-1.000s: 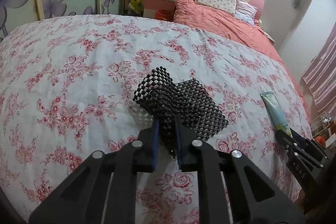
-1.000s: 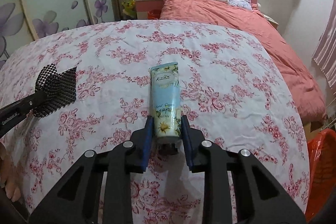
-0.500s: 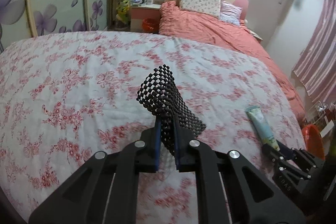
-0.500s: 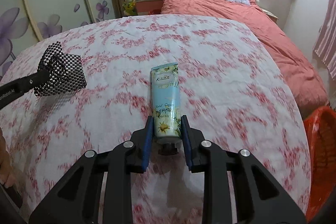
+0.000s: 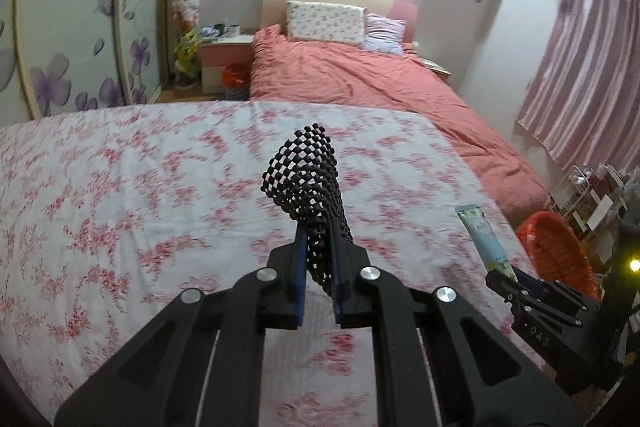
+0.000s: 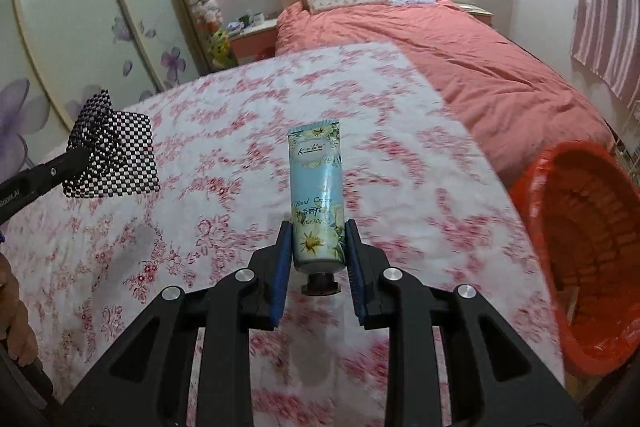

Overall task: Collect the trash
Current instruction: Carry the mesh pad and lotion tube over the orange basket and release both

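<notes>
My left gripper (image 5: 318, 247) is shut on a black mesh mat (image 5: 308, 183) and holds it in the air above the floral bed cover (image 5: 132, 195). The mat also shows in the right wrist view (image 6: 110, 147), hanging from the left gripper at the left. My right gripper (image 6: 318, 247) is shut on a light blue hand cream tube (image 6: 318, 195), held above the cover with its black cap towards me. The tube also shows in the left wrist view (image 5: 482, 235). An orange bin (image 6: 580, 235) stands by the bed's right edge, also in the left wrist view (image 5: 556, 251).
A second bed with a salmon cover (image 5: 360, 83) and pillows lies beyond. A nightstand (image 5: 226, 61) and wardrobe doors with purple flowers (image 5: 80, 27) are at the back left. Pink curtains (image 5: 592, 75) and a wire rack (image 5: 588, 195) are on the right.
Both grippers have lifted their loads off the bed cover and moved right. The orange bin has come far more into view on the right.
</notes>
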